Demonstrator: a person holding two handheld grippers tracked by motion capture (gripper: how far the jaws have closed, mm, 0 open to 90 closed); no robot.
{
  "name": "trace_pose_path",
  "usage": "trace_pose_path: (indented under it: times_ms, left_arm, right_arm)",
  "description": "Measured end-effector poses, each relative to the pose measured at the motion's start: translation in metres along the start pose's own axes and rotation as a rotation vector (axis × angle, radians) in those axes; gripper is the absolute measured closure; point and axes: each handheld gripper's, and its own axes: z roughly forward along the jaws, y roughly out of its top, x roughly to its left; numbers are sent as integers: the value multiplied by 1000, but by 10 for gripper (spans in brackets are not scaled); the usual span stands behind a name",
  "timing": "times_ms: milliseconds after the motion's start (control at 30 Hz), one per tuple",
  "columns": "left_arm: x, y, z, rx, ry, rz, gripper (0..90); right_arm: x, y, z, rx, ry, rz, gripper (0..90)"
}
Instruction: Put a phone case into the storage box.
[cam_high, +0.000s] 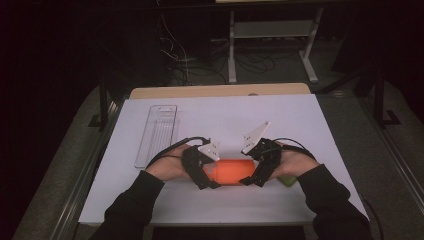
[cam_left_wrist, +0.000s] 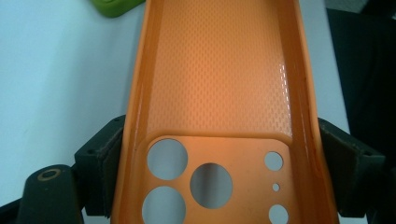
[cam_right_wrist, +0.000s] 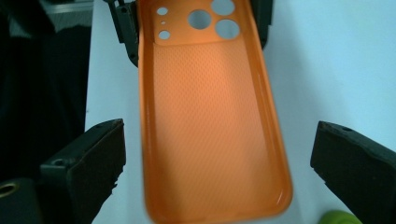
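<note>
An orange phone case (cam_high: 231, 171) lies hollow side up between my two grippers near the table's front edge. My left gripper (cam_high: 212, 177) is shut on its camera-hole end. In the left gripper view both pads (cam_left_wrist: 109, 154) press on the side walls of the case (cam_left_wrist: 219, 84). My right gripper (cam_high: 250, 179) is open around the other end. In the right gripper view its fingers (cam_right_wrist: 93, 158) stand well clear of the case (cam_right_wrist: 210, 116) on both sides. The left gripper's fingers (cam_right_wrist: 125, 32) show at the far end of that view.
A clear plastic tray (cam_high: 157, 132) lies at the left on the white table sheet (cam_high: 300, 125). A green object (cam_high: 287, 181) sits beside the right hand, partly hidden, its edge also in the left gripper view as a green object (cam_left_wrist: 114, 5).
</note>
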Motion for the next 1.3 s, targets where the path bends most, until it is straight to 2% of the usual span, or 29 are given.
trace_pose_path:
  times_ms: [67, 200, 267, 333, 367, 400, 433, 467, 600, 633, 667, 700, 800, 867, 1033, 1067, 1167, 1300]
  left_arm:
    - [1, -2, -2, -5, 11, -31, 159]
    - [5, -6, -6, -45, 44, -100, 158]
    - [6, -7, -7, -44, 59, -132, 158]
    - [8, -10, -8, -43, 85, -162, 158]
    - [8, -10, -8, -43, 85, -162, 158]
    - [7, -11, -8, -45, 96, -181, 158]
    - [8, -11, -8, -41, 105, -189, 158]
    - [8, -12, -8, -39, 117, -194, 158]
    - [10, -13, -11, -26, 178, -237, 158]
    - [10, -13, -11, -25, 205, -264, 158]
    - [10, -13, -12, -15, 216, -270, 158]
    - [11, -14, -12, -24, 226, -294, 158]
    - [14, -15, -17, -12, 240, -305, 158]
    - [13, -15, -19, -12, 247, -321, 158]
    - [12, -12, -20, -14, 273, -339, 158]
    - [12, -12, -20, -15, 277, -343, 158]
    - [12, -12, -20, -15, 277, -364, 158]
    - [13, -13, -20, -8, 277, -366, 158]
  right_arm:
    - [-2, -5, -4, -14, -42, 33, 23]
    - [-4, -11, -9, -51, -77, 65, 20]
    - [-4, -14, -11, -71, -102, 101, 17]
    - [-4, -20, -14, -102, -154, 185, 14]
    - [-4, -20, -14, -102, -154, 185, 14]
    - [-3, -22, -14, -107, -160, 207, 13]
    - [-4, -27, -14, -123, -171, 261, 13]
    - [-4, -27, -14, -123, -171, 261, 13]
    - [-1, -35, -10, -138, -214, 343, 9]
    - [0, -37, -9, -137, -221, 361, 9]
    - [1, -40, -7, -145, -234, 370, 9]
    - [2, -42, -6, -145, -235, 388, 8]
    - [6, -47, -4, -166, -269, 424, 8]
    - [10, -49, -2, -182, -271, 466, 9]
    - [16, -55, 5, -214, -288, 513, 9]
    - [18, -59, 10, -230, -285, 544, 9]
    - [21, -61, 16, -237, -300, 553, 9]
    - [25, -59, 22, -245, -337, 535, 9]
